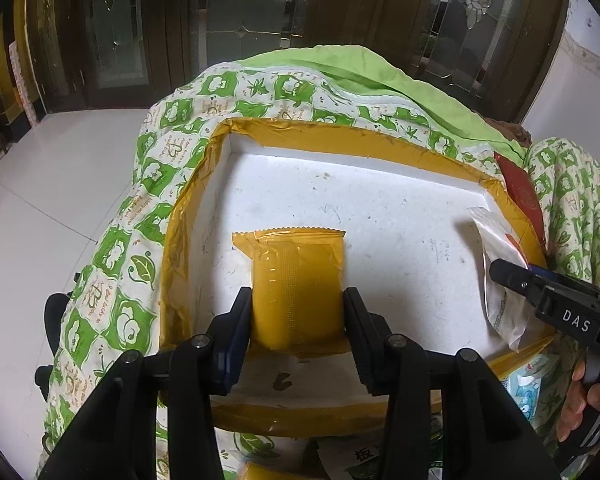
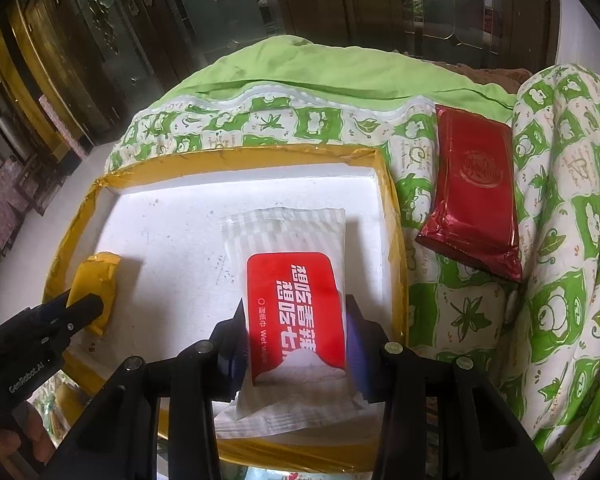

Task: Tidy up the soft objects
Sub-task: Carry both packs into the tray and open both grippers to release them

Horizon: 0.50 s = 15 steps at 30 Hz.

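A shallow white foam tray [image 1: 380, 216] with yellow-taped rims lies on a green-patterned quilt. My left gripper [image 1: 298, 300] is shut on a yellow soft packet [image 1: 296, 280], holding it low over the tray's left part. The same packet [image 2: 96, 288] and left gripper [image 2: 70, 312] show at the left of the right wrist view. My right gripper [image 2: 296, 320] is shut on a white wet-wipe packet with a red label [image 2: 296, 304], over the tray's [image 2: 160, 220] right side. In the left wrist view that packet [image 1: 500, 276] and the right gripper [image 1: 504, 272] appear at the right.
A dark red packet [image 2: 472, 196] lies on the quilt [image 2: 560, 240] right of the tray. More packets [image 1: 528, 384] sit on the quilt near the tray's front edge. A raised quilt fold stands at the far right. White floor tiles [image 1: 60, 184] and dark wooden doors lie beyond.
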Each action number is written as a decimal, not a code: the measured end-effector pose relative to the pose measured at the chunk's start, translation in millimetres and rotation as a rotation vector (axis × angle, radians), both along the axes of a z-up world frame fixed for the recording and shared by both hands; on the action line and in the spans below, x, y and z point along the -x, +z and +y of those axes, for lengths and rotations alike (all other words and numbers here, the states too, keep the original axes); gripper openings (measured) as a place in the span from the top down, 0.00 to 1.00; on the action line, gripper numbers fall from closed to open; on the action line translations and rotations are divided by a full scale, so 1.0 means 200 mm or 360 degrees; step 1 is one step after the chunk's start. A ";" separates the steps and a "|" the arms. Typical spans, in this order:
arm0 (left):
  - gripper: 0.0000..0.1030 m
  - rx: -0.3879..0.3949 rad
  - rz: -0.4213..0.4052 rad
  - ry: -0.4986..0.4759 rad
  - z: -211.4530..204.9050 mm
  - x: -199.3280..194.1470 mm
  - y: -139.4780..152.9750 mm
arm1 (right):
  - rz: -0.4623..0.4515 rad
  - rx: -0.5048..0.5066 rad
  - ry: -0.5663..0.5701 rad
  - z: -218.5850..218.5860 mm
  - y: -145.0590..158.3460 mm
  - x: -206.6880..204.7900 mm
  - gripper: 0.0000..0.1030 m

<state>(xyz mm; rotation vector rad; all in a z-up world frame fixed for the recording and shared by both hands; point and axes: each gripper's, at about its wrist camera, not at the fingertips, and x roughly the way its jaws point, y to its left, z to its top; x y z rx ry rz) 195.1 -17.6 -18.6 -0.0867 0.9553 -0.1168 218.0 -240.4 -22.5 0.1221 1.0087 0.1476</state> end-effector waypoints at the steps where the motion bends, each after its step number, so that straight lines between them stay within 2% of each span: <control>1: 0.57 -0.0009 -0.0004 -0.0001 0.00 0.00 0.00 | -0.0002 0.0008 0.0005 0.00 0.00 0.00 0.56; 15: 0.57 -0.0073 -0.0015 -0.0001 -0.03 0.03 -0.01 | -0.0038 0.0103 0.0057 0.05 -0.02 -0.01 0.55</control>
